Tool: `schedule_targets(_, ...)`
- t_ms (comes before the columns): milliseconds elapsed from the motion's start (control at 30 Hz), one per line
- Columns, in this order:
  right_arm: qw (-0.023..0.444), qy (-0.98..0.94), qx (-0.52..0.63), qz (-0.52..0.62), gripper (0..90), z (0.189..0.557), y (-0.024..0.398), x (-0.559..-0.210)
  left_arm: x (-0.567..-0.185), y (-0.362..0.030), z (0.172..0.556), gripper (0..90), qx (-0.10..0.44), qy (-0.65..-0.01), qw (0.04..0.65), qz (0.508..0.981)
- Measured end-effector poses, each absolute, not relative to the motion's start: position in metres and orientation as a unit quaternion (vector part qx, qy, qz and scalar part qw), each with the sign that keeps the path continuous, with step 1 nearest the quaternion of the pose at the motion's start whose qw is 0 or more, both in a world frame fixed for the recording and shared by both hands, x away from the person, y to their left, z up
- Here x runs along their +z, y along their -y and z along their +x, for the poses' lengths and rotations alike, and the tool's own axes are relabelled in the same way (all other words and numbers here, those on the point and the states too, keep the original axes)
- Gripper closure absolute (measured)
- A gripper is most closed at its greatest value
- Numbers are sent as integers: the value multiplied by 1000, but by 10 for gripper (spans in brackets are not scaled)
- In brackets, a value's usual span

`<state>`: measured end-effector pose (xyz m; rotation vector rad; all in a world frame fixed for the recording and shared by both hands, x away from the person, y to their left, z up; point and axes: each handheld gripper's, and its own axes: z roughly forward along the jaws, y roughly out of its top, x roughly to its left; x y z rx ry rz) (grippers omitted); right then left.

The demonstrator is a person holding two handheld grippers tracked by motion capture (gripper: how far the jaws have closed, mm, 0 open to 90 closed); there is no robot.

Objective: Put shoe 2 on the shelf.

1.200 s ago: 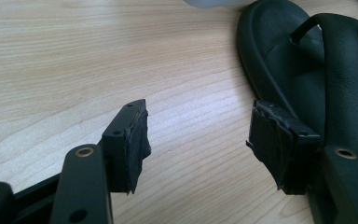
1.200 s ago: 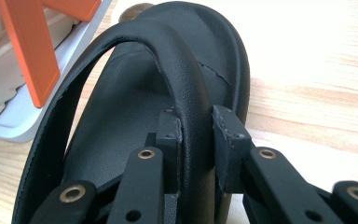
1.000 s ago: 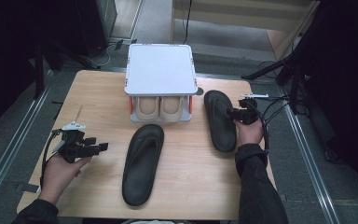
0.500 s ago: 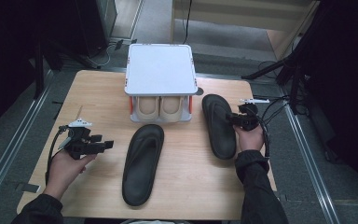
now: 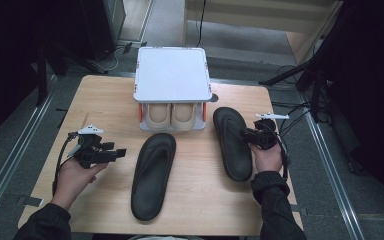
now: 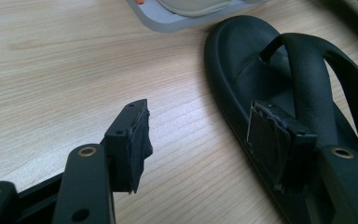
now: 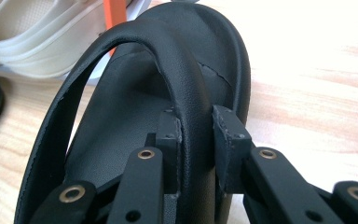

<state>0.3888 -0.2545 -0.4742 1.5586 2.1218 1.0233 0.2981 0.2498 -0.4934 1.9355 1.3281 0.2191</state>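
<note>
The right sandal lies right of the shoe rack, its strap pinched between the right gripper pads. The grip should stay firm for a level lift. The left sandal lies apart; the left gripper hangs open beside it, obstructing nothing.

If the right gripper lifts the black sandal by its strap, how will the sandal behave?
The sandal probably hangs toe-up and swings, since the right gripper pinches only its thin strap. It looks like light foam. The strap may flex, because it arches freely above the sole.
</note>
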Motion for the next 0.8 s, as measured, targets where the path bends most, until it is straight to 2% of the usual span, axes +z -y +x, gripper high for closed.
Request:
schedule_targets(300, 151, -746, 359, 539, 747, 370, 248, -473, -493, -242, 301, 400, 85, -510, 382, 766)
schedule_targets(800, 141, -754, 368, 526, 746, 340, 232, -474, -491, -229, 304, 489, 92, -475, 394, 782)
